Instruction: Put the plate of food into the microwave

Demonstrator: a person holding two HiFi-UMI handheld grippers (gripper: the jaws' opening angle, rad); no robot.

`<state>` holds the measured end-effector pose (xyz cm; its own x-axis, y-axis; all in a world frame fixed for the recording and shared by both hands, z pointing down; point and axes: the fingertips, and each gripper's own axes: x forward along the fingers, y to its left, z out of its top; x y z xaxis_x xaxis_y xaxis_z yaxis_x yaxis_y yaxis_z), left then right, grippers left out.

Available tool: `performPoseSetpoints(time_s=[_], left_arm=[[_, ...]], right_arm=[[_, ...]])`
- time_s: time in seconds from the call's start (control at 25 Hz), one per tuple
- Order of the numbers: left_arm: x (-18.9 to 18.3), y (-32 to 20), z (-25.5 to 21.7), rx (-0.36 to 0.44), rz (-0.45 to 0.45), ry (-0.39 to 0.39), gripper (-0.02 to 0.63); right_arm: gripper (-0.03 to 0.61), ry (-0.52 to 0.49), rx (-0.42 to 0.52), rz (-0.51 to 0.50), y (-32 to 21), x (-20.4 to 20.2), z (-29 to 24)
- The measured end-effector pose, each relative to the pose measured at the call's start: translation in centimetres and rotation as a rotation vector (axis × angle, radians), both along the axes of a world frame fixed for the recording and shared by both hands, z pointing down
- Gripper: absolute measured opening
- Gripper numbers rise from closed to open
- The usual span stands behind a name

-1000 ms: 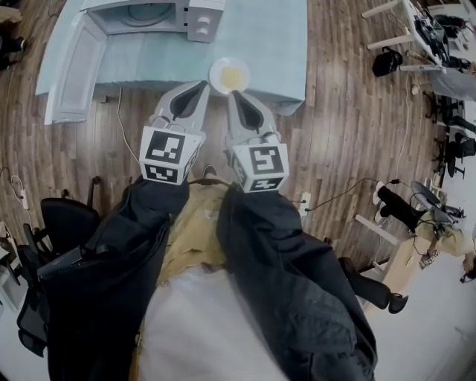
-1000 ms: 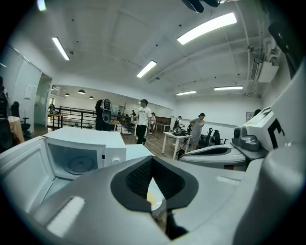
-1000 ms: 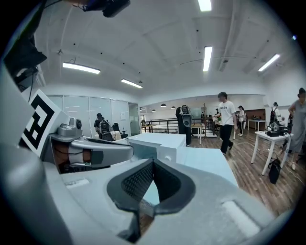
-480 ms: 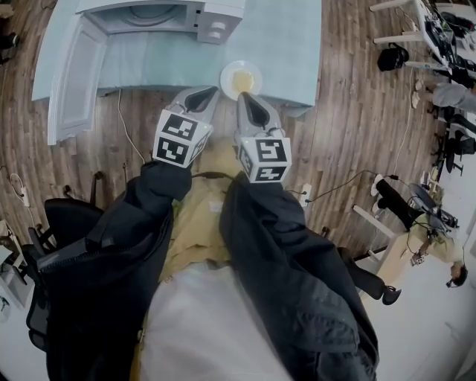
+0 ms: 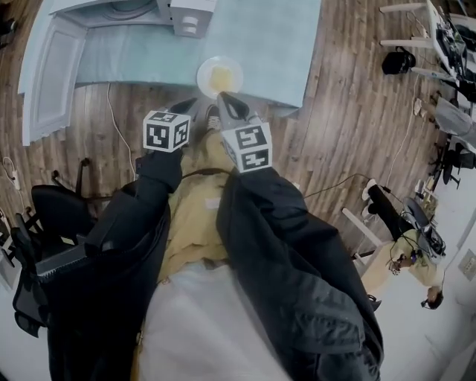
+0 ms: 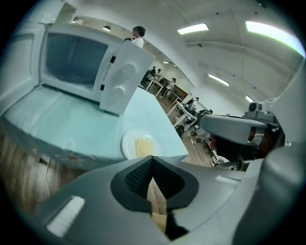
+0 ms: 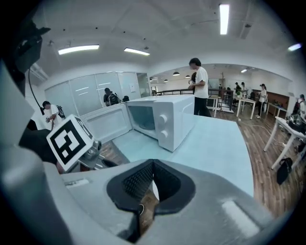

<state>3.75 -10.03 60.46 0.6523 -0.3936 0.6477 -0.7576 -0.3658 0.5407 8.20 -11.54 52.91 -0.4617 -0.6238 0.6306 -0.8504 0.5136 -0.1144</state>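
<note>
A white plate with pale yellow food lies near the front edge of the light blue table. The white microwave stands at the table's back left with its door swung open to the left. In the left gripper view the plate lies just past the shut, empty left gripper, and the microwave shows its open cavity. My left gripper is off the table's front edge. My right gripper is shut and empty, its tip at the plate's near rim. The right gripper view hides the plate.
A black office chair stands on the wooden floor at my left, and a cable hangs from the table's front edge. Desks and people fill the room to the right. A person stands behind the microwave.
Both grippers have drawn closer together and nearer the table's edge. The left one now looks foreshortened. The right tip has come up to the plate's near rim. The plate has not moved.
</note>
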Motion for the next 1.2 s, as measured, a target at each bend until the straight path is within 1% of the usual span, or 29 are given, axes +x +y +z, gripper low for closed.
performPoseSetpoints(time_s=[0.12, 0.2, 0.36, 0.44, 0.68, 0.8, 0.92, 1.0, 1.08, 1.2], left_arm=[[1.8, 0.5, 2.9, -0.092, -0.060, 0.039, -0.002], [2.9, 0.7, 4.6, -0.145, -0.101, 0.088, -0.002], [4.0, 0.3, 7.6, -0.247, -0.227, 0.193, -0.002], [4.1, 0.3, 8.7, -0.282, -0.284, 0.222, -0.002], [4.5, -0.1, 10.4, -0.342, -0.392, 0.293, -0.002], [4.5, -0.2, 10.9, -0.363, -0.419, 0.316, 0.000], [4.4, -0.2, 10.6, -0.374, -0.434, 0.372, 0.000], [4.5, -0.2, 10.3, -0.386, -0.430, 0.403, 0.039], [4.7, -0.1, 10.3, -0.399, -0.425, 0.413, 0.090], [4.9, -0.5, 10.8, -0.408, -0.440, 0.439, 0.106]], right_arm=[[-0.003, 0.020, -0.033, -0.032, 0.5, 1.8, 1.4], [-0.002, 0.029, -0.053, -0.045, 0.8, 2.8, 2.0], [-0.003, 0.025, -0.065, -0.078, 0.6, 3.8, 1.9], [-0.003, 0.028, -0.073, -0.096, 0.4, 4.4, 2.0], [-0.003, 0.035, -0.095, -0.136, -0.3, 5.3, 2.8], [-0.003, 0.031, -0.107, -0.146, -0.5, 5.4, 3.2], [-0.003, 0.026, -0.116, -0.146, -0.6, 5.6, 3.5], [-0.003, 0.022, -0.121, -0.141, -0.6, 5.8, 3.6], [-0.002, 0.020, -0.126, -0.136, -0.5, 6.1, 3.6], [-0.003, 0.023, -0.129, -0.133, -0.4, 6.4, 3.8]])
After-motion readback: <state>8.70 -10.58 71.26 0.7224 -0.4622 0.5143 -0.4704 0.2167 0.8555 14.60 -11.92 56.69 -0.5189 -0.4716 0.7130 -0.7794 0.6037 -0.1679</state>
